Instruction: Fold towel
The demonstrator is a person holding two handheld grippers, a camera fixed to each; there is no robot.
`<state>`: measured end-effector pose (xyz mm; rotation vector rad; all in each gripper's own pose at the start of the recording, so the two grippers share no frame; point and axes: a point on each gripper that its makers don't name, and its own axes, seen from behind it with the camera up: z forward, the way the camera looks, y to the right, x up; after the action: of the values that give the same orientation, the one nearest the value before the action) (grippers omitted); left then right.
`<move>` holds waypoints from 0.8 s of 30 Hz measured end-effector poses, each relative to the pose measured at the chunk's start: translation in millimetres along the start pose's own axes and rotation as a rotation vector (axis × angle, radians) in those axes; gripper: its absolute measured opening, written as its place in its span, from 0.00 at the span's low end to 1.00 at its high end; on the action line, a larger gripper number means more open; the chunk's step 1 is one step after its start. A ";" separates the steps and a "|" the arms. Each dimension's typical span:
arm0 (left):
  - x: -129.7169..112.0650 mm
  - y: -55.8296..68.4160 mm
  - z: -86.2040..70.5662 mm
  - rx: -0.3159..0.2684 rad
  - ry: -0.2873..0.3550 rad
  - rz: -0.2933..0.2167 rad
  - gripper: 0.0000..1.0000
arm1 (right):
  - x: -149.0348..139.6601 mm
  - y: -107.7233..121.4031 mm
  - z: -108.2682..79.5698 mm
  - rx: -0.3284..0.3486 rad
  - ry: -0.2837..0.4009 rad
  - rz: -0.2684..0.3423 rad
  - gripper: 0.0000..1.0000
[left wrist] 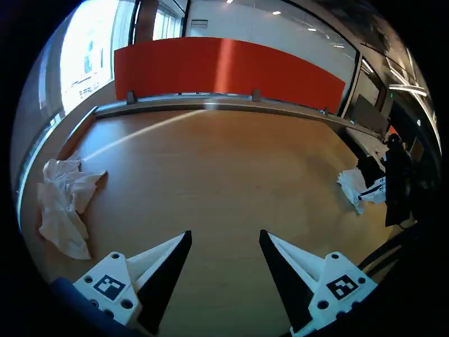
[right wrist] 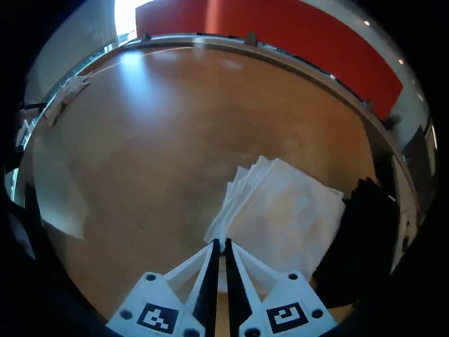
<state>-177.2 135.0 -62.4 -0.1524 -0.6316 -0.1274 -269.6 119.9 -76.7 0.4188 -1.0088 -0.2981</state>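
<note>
My right hand-held gripper is clenched on the near corner of the folded towel. The white stack fans out ahead and to the right of its fingertips, lying on the wooden surface. My left hand-held gripper is released, with its fingers spread wide over bare wood and nothing between them. A crumpled towel lies well off to its left, near the surface's edge. A red panel stands along the far rim.
</note>
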 end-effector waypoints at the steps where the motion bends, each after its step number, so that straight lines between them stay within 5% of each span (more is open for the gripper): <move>1: 0.3 0.2 0.3 -0.001 0.000 0.001 0.89 | -0.8 -0.2 -0.2 0.002 -0.002 -0.001 0.08; 19: 2.4 -0.3 1.9 -0.002 -0.001 0.001 0.89 | -11.4 -2.5 -1.7 0.029 -0.032 -0.010 0.10; 24: 3.8 -0.3 2.8 -0.003 0.000 0.000 0.89 | -8.4 -3.7 -1.4 0.024 -0.021 -0.004 0.39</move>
<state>-175.8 135.0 -57.9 -0.1550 -0.6318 -0.1282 -272.8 120.5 -85.4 0.4408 -1.0329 -0.2949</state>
